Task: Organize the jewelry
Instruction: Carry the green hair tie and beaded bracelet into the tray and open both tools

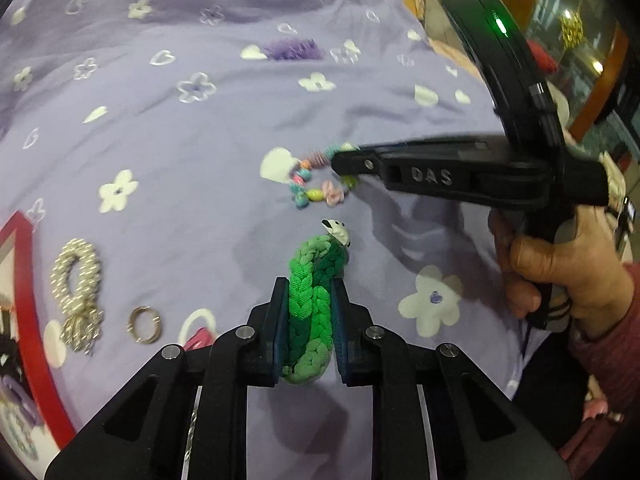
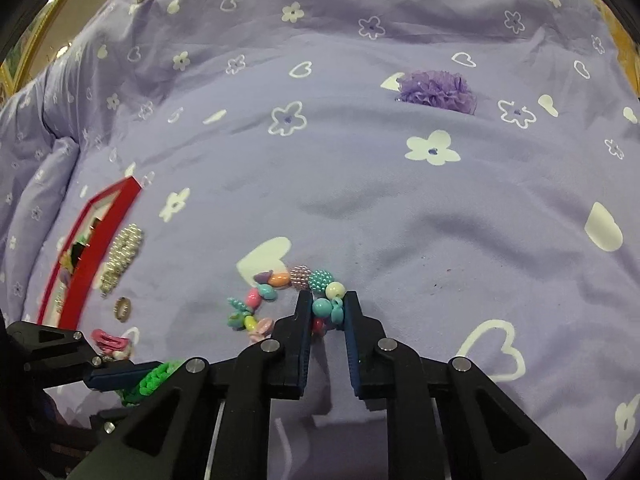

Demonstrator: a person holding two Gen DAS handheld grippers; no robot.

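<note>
On the quilt (image 2: 360, 208), left gripper (image 1: 310, 304) pinches green braided band (image 1: 316, 280); right gripper (image 2: 328, 312) clamps beaded bracelet (image 2: 280, 292), both gripped ready for lifting toward red box (image 2: 96, 248).

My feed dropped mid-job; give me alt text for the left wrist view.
The left tool is shut on a green braided hair tie lying on a purple flowered bedspread. Ahead, the right tool, in a person's hand, grips a pastel bead bracelet. A pearl bracelet, a metal ring and a red box lie left.
</note>
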